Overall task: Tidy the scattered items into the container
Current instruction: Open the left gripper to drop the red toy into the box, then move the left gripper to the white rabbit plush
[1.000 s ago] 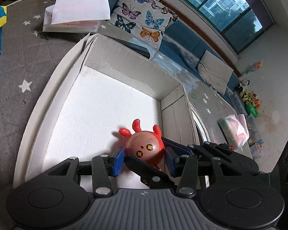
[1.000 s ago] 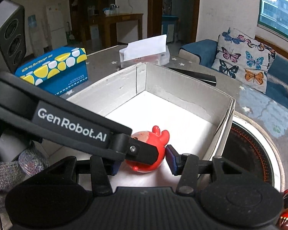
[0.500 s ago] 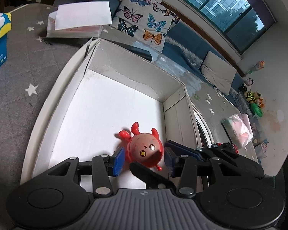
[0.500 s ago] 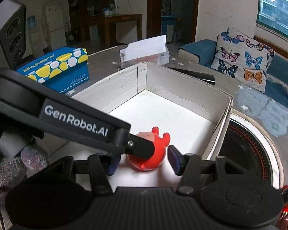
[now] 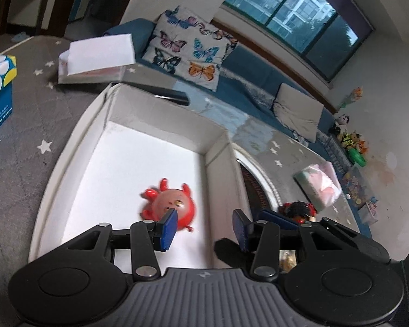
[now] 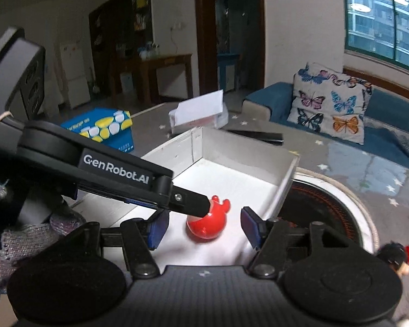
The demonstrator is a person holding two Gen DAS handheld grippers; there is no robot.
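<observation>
there, red toy [image 5: 171, 207] loose on white box [image 5: 128, 169] floor, left gripper [image 5: 203, 229] spread empty, right gripper [image 6: 204, 227] spread empty

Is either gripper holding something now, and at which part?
Nothing is held. The left gripper and right gripper are open; the red toy lies free in the white box.

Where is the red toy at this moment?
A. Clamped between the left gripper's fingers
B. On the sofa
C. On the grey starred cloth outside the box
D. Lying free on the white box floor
D: the red toy lies on the box floor, and the open left gripper has its fingers clear of it.
</observation>
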